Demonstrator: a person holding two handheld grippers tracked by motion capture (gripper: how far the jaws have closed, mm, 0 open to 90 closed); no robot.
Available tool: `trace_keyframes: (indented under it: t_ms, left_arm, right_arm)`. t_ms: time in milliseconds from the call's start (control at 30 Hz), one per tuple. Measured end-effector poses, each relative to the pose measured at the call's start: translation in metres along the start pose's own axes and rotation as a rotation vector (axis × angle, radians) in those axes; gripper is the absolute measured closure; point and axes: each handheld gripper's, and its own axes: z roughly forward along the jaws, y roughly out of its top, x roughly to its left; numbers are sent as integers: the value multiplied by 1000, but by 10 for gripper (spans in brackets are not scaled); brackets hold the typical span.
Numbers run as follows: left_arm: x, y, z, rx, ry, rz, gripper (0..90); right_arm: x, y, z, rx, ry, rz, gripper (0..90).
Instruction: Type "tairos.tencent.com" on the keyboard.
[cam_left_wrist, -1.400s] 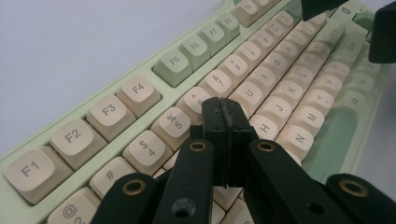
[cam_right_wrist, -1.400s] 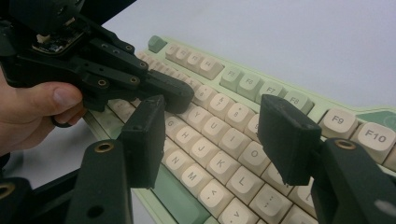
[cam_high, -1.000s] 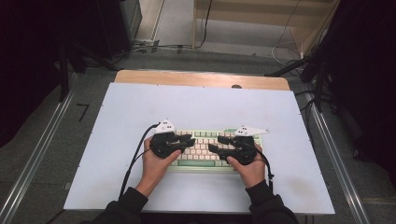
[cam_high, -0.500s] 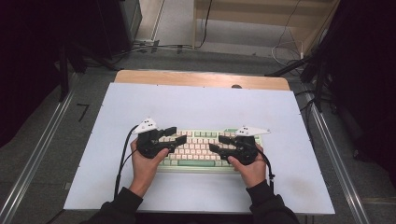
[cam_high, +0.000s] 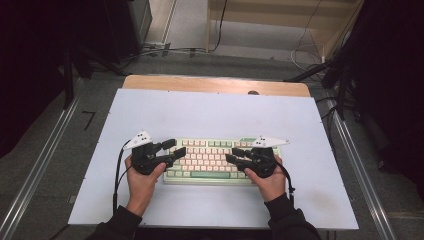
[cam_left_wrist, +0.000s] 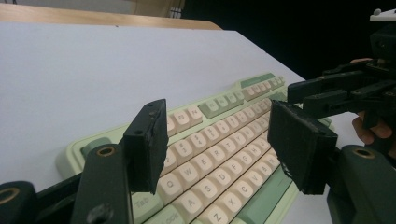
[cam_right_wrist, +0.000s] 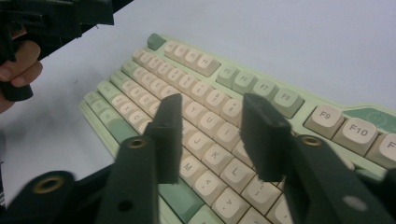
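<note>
On the counter (cam_high: 210, 115), the green-and-cream keyboard (cam_high: 210, 159) lay flat on the white sheet, nearer your edge than the far wooden strip, long side running across in front of you.

At the keyboard's left end, your left gripper (cam_high: 170, 151) sat just off the edge, pointing inward along the key rows. Its fingers (cam_left_wrist: 148, 140) stood wide apart. Nothing was between them but air; in the left gripper view the Tab and Q end of the keys showed through the gap. They didn't touch the keyboard case as far as I could tell.

Over the keyboard's right half, your right gripper (cam_high: 234, 154) pointed back toward the left one, fingers (cam_right_wrist: 261, 135) above the letter keys. Those fingers had just been closing and stood about half open, with a clear gap. Nothing was held; in the right gripper view the J, K, M area lay underneath. I couldn't tell whether the tips rested on the keycaps or hung just above.

Both grippers faced each other across the keyboard's middle rows, well apart. Your left hand (cam_high: 142, 182) and right hand (cam_high: 270, 180) came in on the near side of the keyboard, each wrapped round its gripper body.
</note>
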Motion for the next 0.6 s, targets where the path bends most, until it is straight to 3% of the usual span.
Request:
trace_keyframes:
  t_ms: [167, 600]
  left_arm:
    - [3, -5, -3, 5, 8, -12, 390]
    - [1, -9, -2, 19, 13, -8, 392]
  right_arm:
    - [2, -1, -3, 12, -5, -25, 858]
    - [1, -13, -4, 119, -61, -72, 875]
